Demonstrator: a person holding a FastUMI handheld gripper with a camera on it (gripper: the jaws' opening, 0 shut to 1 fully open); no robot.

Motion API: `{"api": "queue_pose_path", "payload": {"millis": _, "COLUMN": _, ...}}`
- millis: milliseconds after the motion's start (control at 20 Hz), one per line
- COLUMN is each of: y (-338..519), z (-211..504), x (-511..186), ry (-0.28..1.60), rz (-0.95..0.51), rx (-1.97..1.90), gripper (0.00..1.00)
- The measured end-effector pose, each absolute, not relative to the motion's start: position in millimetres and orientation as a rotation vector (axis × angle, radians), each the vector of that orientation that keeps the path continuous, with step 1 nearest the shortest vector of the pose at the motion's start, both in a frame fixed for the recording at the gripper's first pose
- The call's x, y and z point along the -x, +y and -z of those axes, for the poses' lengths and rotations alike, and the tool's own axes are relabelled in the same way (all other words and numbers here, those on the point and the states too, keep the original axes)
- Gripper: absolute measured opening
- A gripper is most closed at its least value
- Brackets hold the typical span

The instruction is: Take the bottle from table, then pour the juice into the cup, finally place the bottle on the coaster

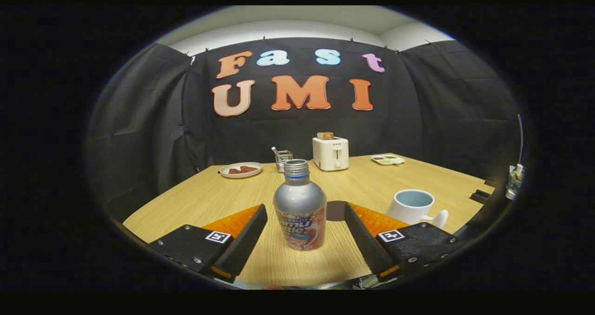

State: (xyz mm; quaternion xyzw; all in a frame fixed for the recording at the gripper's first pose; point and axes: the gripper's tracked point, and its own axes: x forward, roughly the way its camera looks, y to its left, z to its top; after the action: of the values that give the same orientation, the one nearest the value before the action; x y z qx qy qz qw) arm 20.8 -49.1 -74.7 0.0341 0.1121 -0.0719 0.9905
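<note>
1. A silver aluminium bottle with a red printed label (300,209) stands upright, capless, on the light wooden table (195,199), between the gripper (305,215) fingers.
2. The fingers are spread wide, neither touching the bottle.
3. A pale blue-lined white ceramic cup (413,206) sits beyond the right finger; a white toaster (330,153) stands farther back.

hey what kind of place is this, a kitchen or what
Probably a staged recording booth set up like a breakfast table, not a real kitchen: black cloth walls surround a wooden table holding a toaster and mug. The open gripper has a bottle standing between its fingers.
</note>
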Motion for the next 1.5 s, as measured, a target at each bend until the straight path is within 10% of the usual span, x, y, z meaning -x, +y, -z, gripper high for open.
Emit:
{"api": "queue_pose_path", "payload": {"millis": 800, "y": -39, "z": 133, "x": -46, "ry": 0.387, "rz": 0.11, "rx": -0.016, "gripper": 0.99}}
{"api": "queue_pose_path", "payload": {"millis": 950, "y": -42, "z": 136, "x": -51, "ry": 0.389, "rz": 0.109, "rx": -0.04, "gripper": 0.79}}
{"api": "queue_pose_path", "payload": {"millis": 1500, "y": -45, "z": 108, "x": -46, "ry": 0.338, "rz": 0.117, "rx": -0.226, "gripper": 0.77}}
